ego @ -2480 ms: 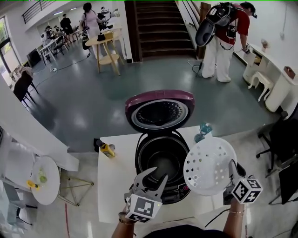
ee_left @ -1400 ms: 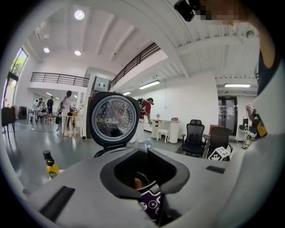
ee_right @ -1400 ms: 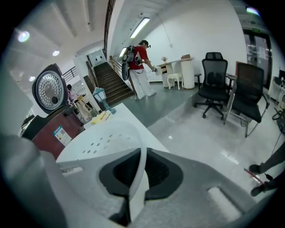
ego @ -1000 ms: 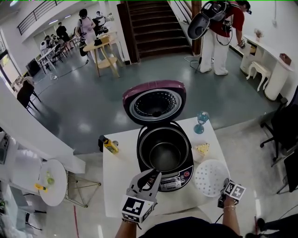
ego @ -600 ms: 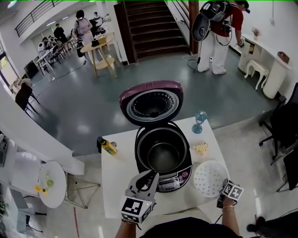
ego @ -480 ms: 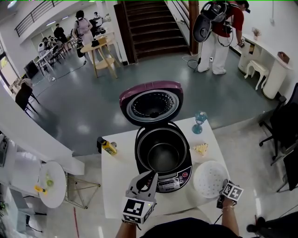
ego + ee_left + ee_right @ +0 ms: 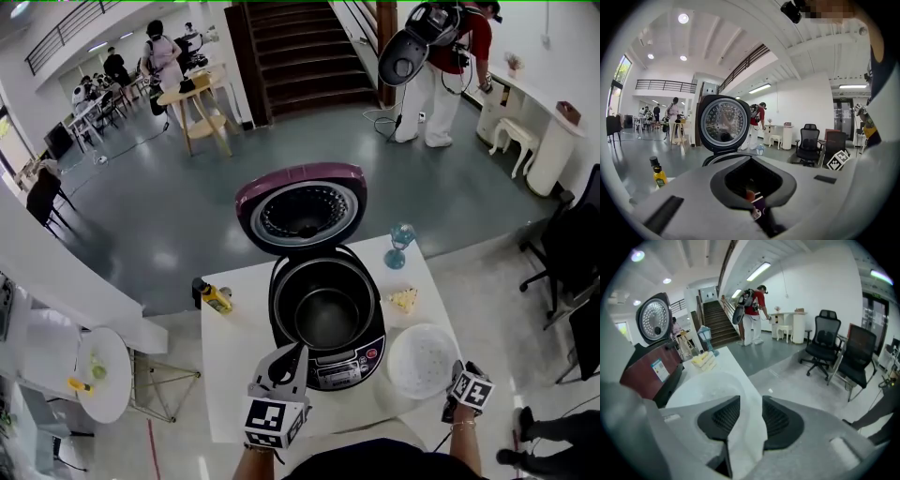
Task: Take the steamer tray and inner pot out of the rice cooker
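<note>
The left gripper [image 7: 296,350] covers the front-left edge of the rice cooker [image 7: 325,314]; the print on the cooker's control panel [image 7: 338,368] is too small to read; the pale yellow thing [image 7: 405,300] just right of the cooker is too small to name.

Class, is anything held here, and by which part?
Nothing. The right hand-held gripper has just been opening, jaws astride the rim of the round white perforated steamer tray; the left hand-held gripper is shut, empty.
</note>
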{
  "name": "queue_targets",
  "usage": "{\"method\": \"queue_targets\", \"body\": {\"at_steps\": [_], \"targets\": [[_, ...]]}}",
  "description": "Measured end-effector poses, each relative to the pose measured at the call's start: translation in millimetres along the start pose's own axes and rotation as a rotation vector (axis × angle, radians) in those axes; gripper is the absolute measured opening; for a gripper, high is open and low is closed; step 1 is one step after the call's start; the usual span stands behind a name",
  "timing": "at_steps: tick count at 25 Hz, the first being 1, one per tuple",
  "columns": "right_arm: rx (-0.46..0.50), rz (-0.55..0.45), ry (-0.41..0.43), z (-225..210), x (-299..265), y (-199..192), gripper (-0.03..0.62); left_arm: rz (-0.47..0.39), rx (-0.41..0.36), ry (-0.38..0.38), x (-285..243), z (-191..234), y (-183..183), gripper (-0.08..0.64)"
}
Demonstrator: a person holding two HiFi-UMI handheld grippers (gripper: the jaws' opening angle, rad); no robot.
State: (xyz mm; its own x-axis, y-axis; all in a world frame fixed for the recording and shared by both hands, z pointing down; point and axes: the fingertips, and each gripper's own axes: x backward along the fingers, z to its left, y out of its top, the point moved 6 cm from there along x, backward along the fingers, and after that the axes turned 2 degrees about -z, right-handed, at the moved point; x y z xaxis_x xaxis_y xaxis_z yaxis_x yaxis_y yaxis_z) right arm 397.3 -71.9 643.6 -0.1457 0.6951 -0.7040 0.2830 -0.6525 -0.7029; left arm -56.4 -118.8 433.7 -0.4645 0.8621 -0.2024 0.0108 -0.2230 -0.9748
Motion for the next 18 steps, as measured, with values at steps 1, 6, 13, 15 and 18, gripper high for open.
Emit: {"method": "queue_targets", "body": {"at_steps": [1, 6, 13, 15, 18], "targets": [[0.042, -0.036, 0.019, 10, 5, 14, 0.143, 0.003, -0.003, 0.017, -2, 3, -1, 0.0], [0.312, -0.241, 0.304, 125, 32, 109, 0.163, 0.102, -0.026, 0.106, -21, 36, -5, 0.0], [0.529, -0.27, 0.596, 279, 29, 169, 0.255, 0.252, -0.05, 0.163, -54, 80, -15, 0.015], [0.609, -0.199, 0.617, 308, 19, 169, 0.298, 0.319, -0.05, 0.158, -64, 89, -23, 0.123], [0.76, -0.09, 0.617, 338, 5, 162, 0.324, 0.428, -0.108, 0.165, -76, 103, -36, 0.239]]}}
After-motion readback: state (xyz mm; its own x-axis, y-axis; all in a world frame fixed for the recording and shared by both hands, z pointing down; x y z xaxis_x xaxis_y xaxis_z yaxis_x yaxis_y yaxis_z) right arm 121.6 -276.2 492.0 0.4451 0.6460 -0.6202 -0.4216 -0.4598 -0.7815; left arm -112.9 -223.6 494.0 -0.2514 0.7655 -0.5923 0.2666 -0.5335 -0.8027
